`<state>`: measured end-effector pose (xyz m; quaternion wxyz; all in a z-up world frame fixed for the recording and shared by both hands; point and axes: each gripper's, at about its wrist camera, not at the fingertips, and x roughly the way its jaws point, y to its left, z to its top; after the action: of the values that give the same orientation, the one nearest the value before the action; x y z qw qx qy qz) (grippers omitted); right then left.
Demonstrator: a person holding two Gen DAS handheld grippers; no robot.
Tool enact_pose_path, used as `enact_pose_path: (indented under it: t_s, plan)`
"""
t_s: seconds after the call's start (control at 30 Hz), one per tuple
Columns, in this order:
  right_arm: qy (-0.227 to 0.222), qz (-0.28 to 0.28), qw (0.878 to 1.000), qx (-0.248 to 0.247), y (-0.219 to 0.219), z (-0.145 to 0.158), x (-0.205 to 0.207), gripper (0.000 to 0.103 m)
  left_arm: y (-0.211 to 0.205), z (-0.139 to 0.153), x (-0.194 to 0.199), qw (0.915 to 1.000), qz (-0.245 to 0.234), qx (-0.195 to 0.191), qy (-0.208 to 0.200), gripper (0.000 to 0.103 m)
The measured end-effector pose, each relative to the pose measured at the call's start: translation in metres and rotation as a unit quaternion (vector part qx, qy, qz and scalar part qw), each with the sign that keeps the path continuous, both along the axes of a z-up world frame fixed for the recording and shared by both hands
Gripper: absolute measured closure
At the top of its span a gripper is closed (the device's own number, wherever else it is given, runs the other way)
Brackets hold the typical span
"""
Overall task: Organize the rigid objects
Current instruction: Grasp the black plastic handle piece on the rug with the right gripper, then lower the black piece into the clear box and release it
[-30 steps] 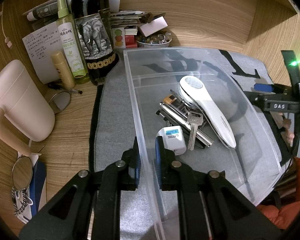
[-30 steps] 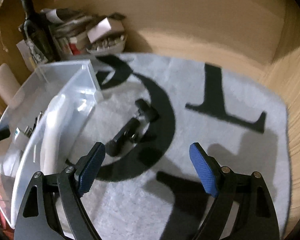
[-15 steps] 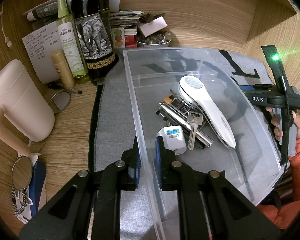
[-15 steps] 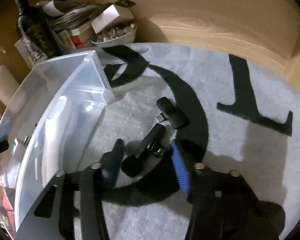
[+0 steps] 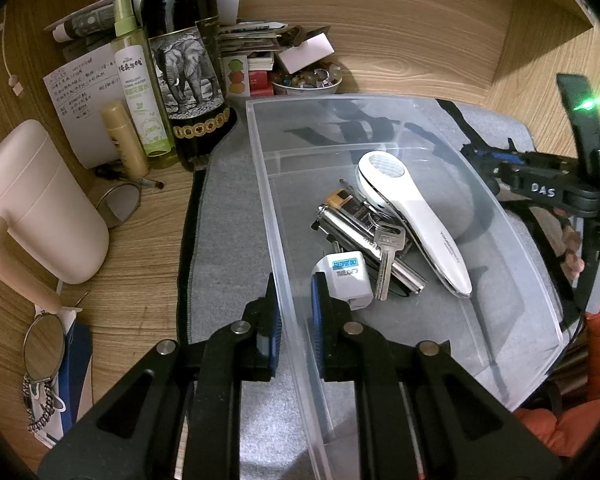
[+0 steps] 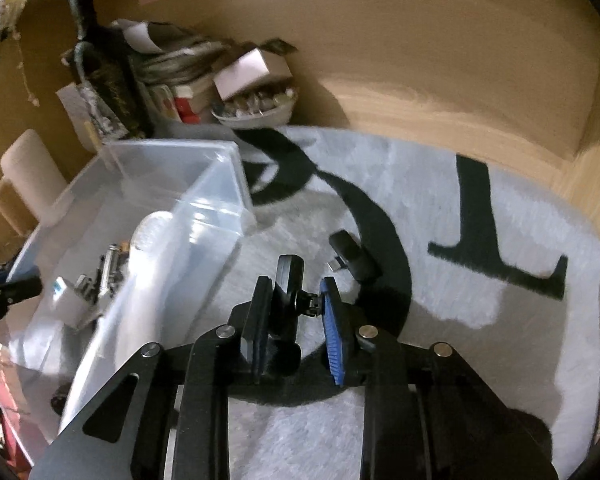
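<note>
My left gripper is shut on the near left wall of a clear plastic bin. The bin holds a white handheld device, a silver key, a metal tool and a white plug adapter. My right gripper is shut on a black clip-like holder above the grey mat, right of the bin. A second small black piece lies on the mat just beyond it. The right gripper also shows in the left wrist view, beside the bin's right wall.
A wine bottle, a green spray bottle, a small tube, papers, a bowl of trinkets and a pink jug crowd the back left. Wooden walls close the back and right. A round mirror lies at the near left.
My right gripper went from wide open to shut on the black holder and has lifted it off the mat. The left gripper stayed still on the bin wall.
</note>
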<state>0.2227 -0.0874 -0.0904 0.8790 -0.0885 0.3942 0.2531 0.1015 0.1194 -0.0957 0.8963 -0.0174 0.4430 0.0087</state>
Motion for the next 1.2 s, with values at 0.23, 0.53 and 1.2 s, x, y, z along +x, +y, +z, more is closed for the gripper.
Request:
enact_pose_path:
  t_s: [0.23, 0.53, 1.2]
  plan:
    - [-0.041, 0.022, 0.999, 0.019, 0.010, 0.029, -0.018, 0.081, 0.000, 0.000, 0.000, 1.0000, 0.000, 0.001, 0.000, 0.091]
    - [-0.081, 0.065, 0.994, 0.031, 0.036, 0.054, -0.039, 0.081, 0.000, 0.000, 0.000, 1.0000, 0.000, 0.000, 0.000, 0.091]
    - [-0.033, 0.154, 0.988, 0.005, 0.098, 0.024, -0.044, 0.081, 0.000, 0.000, 0.000, 1.0000, 0.000, 0.000, 0.000, 0.091]
